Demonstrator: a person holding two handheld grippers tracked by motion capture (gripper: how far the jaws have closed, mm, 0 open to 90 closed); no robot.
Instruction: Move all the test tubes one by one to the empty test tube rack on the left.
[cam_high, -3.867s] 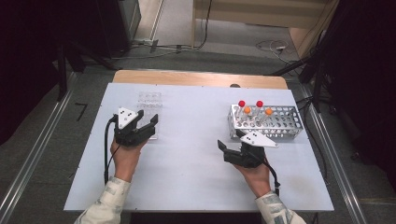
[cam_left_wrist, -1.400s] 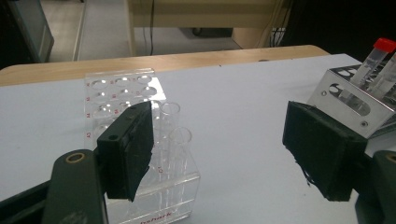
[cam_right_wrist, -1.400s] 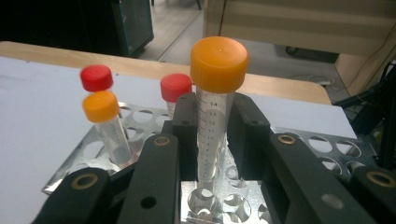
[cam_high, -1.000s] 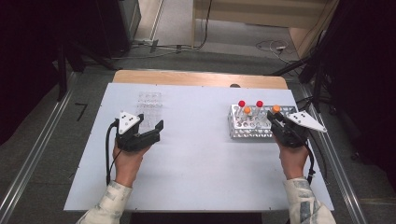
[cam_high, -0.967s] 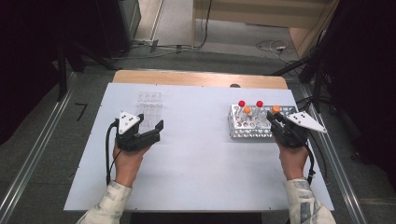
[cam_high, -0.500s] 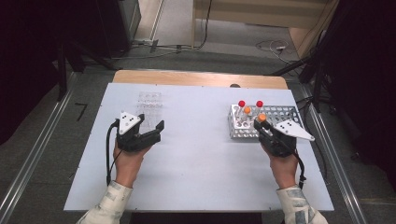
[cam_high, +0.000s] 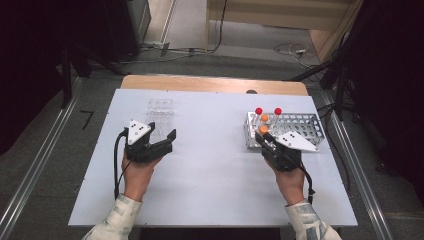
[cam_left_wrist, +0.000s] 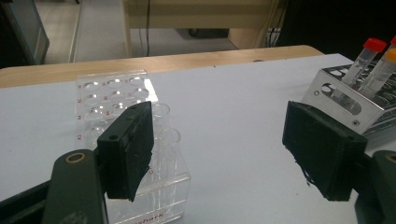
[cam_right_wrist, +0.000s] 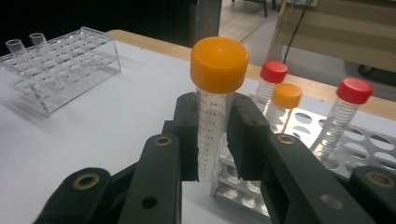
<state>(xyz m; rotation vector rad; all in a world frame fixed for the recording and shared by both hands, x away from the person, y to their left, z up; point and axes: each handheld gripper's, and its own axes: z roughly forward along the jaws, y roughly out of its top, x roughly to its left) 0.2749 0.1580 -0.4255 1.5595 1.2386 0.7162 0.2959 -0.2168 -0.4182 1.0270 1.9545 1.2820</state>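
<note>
Resting on the pale worktop (cam_high: 215, 165) at its left side, the left claw (cam_high: 162, 137) stands with its jaws spread wide and nothing between them. In the left gripper view one black jaw sits in front of the clear plastic rack (cam_left_wrist: 126, 140), close to its near corner, while the other jaw stands well apart toward the metal rack (cam_left_wrist: 345, 100). Seen from above, the clear plastic rack (cam_high: 160, 112) lies just beyond the left claw, toward the far edge of the worktop.

Across the bare middle of the worktop, the right claw (cam_high: 265, 135) is clamped on an orange-capped tube (cam_high: 263, 129). In the right gripper view the two black pads press the tube's clear, graduated body from both sides, with the orange-capped tube (cam_right_wrist: 215, 107) upright and its cap standing clear above the jaws. Its lower end is hidden behind the jaws, so whether it sits in a hole of the rack cannot be told.

Just behind it stands the metal rack (cam_high: 300, 122), at the right side of the worktop. Its near-left end holds a second orange-capped tube (cam_right_wrist: 282, 105) and two red-capped tubes (cam_right_wrist: 268, 81), each tilted slightly in its hole. The person's right hand (cam_high: 290, 182) grips the tool from the near side.
</note>
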